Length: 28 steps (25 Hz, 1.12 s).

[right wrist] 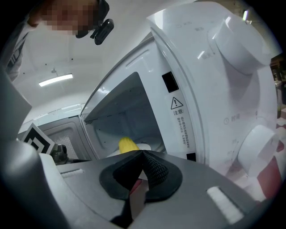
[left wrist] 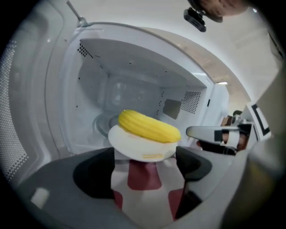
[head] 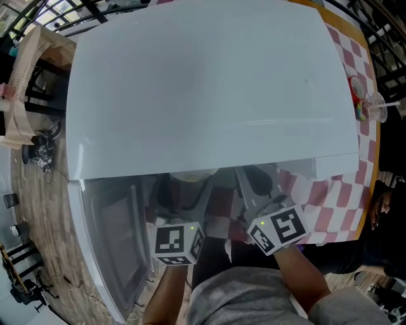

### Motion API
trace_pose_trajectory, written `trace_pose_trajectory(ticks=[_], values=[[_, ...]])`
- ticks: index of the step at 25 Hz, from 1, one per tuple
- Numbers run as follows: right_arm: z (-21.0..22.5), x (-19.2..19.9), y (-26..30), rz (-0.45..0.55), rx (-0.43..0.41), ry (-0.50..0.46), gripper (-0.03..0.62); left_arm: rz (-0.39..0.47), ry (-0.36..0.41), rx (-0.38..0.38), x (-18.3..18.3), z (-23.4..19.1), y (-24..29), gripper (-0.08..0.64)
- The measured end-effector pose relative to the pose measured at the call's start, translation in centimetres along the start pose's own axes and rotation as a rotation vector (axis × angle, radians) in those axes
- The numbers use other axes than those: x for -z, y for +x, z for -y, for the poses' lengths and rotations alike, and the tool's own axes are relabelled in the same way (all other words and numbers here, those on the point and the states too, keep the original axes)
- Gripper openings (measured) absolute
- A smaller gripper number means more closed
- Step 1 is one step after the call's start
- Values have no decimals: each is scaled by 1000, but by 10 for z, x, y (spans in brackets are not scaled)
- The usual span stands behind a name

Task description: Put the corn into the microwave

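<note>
Left gripper, corn on plate, microwave behind

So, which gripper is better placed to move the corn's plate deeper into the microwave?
Left, I judge. The left gripper has its jaws apart, with the near edge of the plate carrying the corn between them. The right gripper is shut and empty.

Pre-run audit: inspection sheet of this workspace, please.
Surface: red-and-white checked cloth.
Job's things: microwave, door open; corn on plate at the cavity mouth.
Clutter: clear cup on the cloth, right of the microwave.
Grippers: left gripper fingers wide apart, gripping nothing; right gripper fingers closed, seemingly on the plate's rim.
Cables: thin cable on the floor, left.
Surroundings: wood floor, black railing.
</note>
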State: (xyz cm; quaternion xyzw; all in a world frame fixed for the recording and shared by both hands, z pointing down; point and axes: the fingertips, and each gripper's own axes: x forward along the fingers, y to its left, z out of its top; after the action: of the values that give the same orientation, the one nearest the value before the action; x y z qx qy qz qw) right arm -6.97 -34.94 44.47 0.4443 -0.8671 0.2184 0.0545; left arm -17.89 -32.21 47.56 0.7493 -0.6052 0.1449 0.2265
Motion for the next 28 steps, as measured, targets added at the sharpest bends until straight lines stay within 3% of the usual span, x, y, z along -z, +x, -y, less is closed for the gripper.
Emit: trace_pose_trajectory(ticks=[6,13,18,20,24,28], values=[[0,5,-3,-9,-7,-2,-2,-16,17,-66,-10,-6,18,419],[3,5,-4,-13,-10,0,-2,-71,-55,-142,-15,-14,32,409],[5,5,-4,-17,-20,6,-2,-39,116,-254,-32,-16,30,215],[4,7,-2,-22,-24,10,-2,-41,114,-241,-34,-14,34,178],[3,7,0,-29,-33,16,-2,-44,77,-179,-38,-10,43,186],[-2,-2,1,-18,-55,5,-2,14,76,-136,-53,-8,37,176]])
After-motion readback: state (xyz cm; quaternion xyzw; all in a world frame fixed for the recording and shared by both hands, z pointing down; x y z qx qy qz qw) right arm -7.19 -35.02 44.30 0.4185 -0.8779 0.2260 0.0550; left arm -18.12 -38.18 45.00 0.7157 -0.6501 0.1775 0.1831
